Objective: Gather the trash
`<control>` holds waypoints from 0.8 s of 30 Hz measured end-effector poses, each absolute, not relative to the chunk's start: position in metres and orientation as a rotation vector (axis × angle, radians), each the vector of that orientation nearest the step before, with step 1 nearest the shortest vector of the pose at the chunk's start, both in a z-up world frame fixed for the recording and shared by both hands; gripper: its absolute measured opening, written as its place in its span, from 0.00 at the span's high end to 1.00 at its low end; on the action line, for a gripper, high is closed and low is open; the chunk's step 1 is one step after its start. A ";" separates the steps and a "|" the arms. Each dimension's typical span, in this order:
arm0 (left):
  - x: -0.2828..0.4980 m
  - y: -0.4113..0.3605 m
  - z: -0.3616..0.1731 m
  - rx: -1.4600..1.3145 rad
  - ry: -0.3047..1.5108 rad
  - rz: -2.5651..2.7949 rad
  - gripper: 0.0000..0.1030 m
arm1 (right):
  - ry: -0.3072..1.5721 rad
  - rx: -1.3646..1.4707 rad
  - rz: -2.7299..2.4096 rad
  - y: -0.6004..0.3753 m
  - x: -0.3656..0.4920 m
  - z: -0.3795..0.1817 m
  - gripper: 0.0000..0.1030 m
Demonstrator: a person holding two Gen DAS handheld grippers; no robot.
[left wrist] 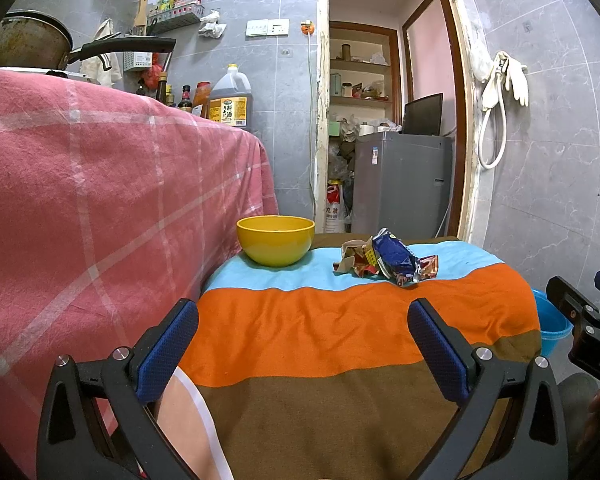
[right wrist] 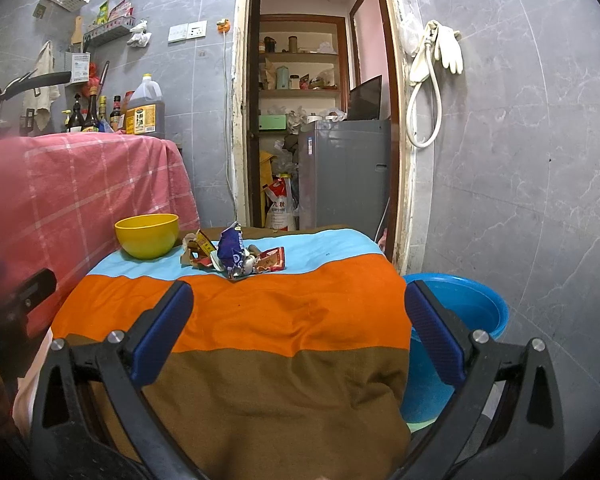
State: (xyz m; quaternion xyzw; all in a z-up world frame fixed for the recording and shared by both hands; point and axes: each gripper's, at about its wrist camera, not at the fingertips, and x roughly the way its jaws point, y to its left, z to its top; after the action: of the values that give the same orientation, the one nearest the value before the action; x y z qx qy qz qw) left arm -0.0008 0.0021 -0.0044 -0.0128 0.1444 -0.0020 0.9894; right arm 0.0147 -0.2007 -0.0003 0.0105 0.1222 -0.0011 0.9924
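A yellow bowl [left wrist: 275,239] sits on the striped cloth [left wrist: 320,332] at the left, and the crumpled wrappers [left wrist: 386,258] lie just beside it on the blue band. Both the left gripper [left wrist: 303,344] and the right gripper [right wrist: 299,320] hang spread wide and empty, well short of them.

Grey marble-pattern wall tiles [right wrist: 520,140] surround a wood-framed doorway [right wrist: 396,120] opening onto storage shelves [right wrist: 300,56] and a grey appliance [right wrist: 340,172], with a pink checked cloth [left wrist: 100,184] covering the counter at left.
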 end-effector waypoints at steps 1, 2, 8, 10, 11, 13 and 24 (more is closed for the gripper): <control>-0.001 0.002 -0.004 -0.026 0.290 -0.004 0.01 | 0.245 0.021 -0.002 -0.201 0.015 -0.001 0.00; -0.001 0.002 -0.005 -0.026 0.290 -0.005 0.01 | 0.245 0.021 -0.002 -0.201 0.015 0.000 0.00; -0.001 0.002 -0.004 -0.025 0.290 -0.004 0.01 | 0.246 0.022 -0.002 -0.201 0.015 -0.001 0.00; -0.001 0.002 -0.004 -0.025 0.291 -0.004 0.01 | 0.246 0.022 -0.001 -0.201 0.015 -0.001 0.00; -0.001 0.002 -0.005 -0.025 0.291 -0.004 0.01 | 0.246 0.022 -0.001 -0.202 0.015 -0.002 0.00; -0.001 0.002 -0.004 -0.025 0.291 -0.004 0.01 | 0.246 0.022 -0.002 -0.202 0.015 -0.001 0.00; 0.003 0.003 -0.006 -0.024 0.290 -0.003 0.01 | 0.247 0.022 -0.002 -0.201 0.015 -0.001 0.00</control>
State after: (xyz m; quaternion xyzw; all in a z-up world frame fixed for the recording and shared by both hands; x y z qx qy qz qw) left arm 0.0027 0.0031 -0.0064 -0.0118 0.1447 -0.0016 0.9894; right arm 0.0150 -0.2014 -0.0015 0.0112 0.1233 -0.0009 0.9923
